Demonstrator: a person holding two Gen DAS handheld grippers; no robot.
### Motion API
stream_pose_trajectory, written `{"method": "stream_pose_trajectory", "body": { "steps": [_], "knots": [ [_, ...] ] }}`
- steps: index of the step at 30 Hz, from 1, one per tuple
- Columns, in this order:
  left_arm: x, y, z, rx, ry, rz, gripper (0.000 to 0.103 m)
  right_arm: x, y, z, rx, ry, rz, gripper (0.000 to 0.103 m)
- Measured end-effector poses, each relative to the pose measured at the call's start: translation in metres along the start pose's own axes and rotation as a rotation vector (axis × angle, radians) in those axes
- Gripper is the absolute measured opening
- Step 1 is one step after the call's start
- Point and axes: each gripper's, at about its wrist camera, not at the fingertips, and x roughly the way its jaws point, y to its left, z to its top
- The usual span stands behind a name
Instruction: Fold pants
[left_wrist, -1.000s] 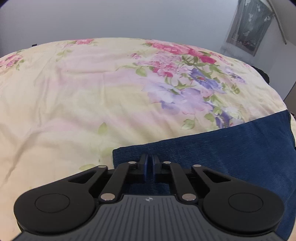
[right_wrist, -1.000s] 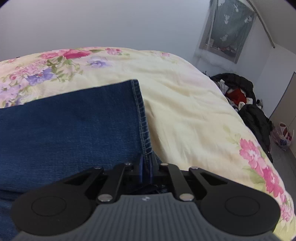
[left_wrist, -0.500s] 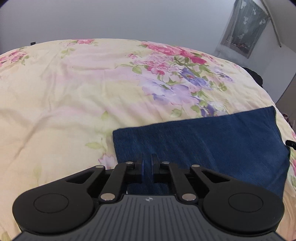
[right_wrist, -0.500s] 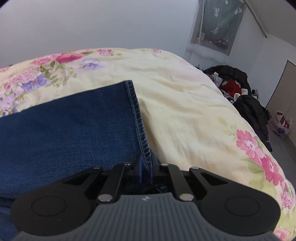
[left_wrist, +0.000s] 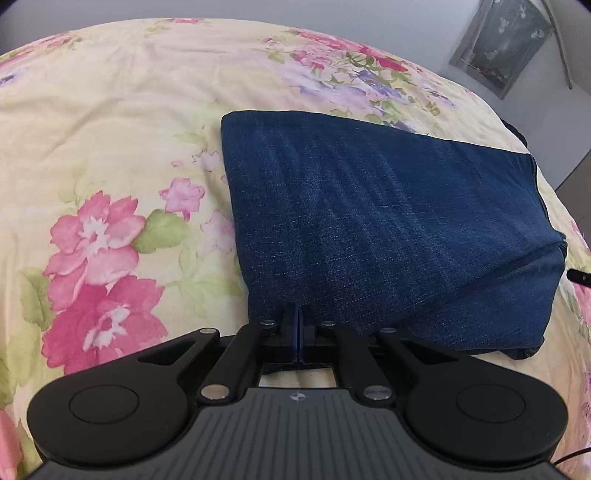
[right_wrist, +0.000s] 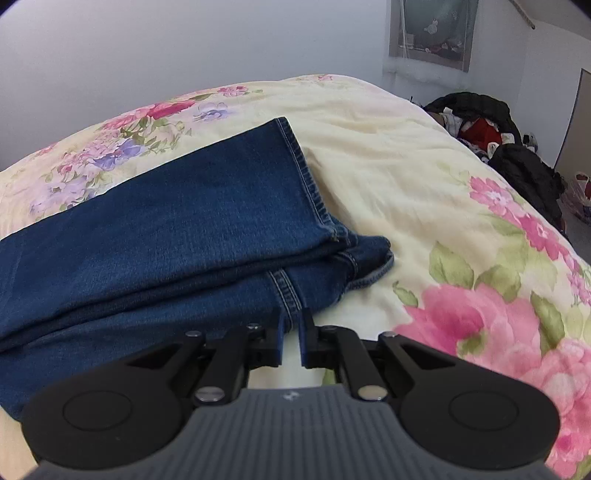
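The dark blue jeans (left_wrist: 388, 229) lie folded in layers on the floral bedspread (left_wrist: 110, 147). My left gripper (left_wrist: 297, 325) is at the near edge of the fold, its jaws closed together with denim right at the tips. In the right wrist view the jeans (right_wrist: 177, 229) show a stitched hem on top and more layers beneath. My right gripper (right_wrist: 291, 325) sits at the near edge of the lower layer, jaws slightly apart, with nothing between them.
The bedspread (right_wrist: 424, 184) stretches all round the jeans. A pile of dark clothes and bags (right_wrist: 498, 140) lies on the floor past the bed's right side. A grey wall and a window (right_wrist: 432, 29) are behind.
Both grippers have pulled back toward the near side, bringing the jeans' edge over into a fold. The right gripper's jaws have parted and let go of the denim.
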Motion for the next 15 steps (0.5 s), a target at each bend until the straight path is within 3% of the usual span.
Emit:
{"method": "stream_pose_trajectory", "body": {
  "steps": [2, 4, 6, 12, 15],
  "knots": [
    [-0.009, -0.006, 0.002, 0.004, -0.003, 0.028, 0.003, -0.007, -0.007, -0.006, 0.025, 0.014, 0.014, 0.003],
    [-0.025, -0.011, 0.004, 0.019, -0.053, 0.01, 0.003, -0.016, -0.016, -0.008, 0.075, 0.013, 0.038, 0.008],
    [-0.037, -0.016, 0.009, 0.023, -0.086, -0.018, 0.004, -0.023, -0.028, -0.008, 0.153, 0.004, 0.073, 0.038],
    [-0.036, -0.043, 0.033, 0.056, -0.11, -0.037, 0.004, -0.018, -0.062, -0.004, 0.44, 0.007, 0.214, 0.062],
    [-0.025, -0.061, 0.045, 0.075, -0.117, -0.062, 0.004, -0.001, -0.077, -0.001, 0.551, -0.002, 0.242, 0.07]
  ]
}}
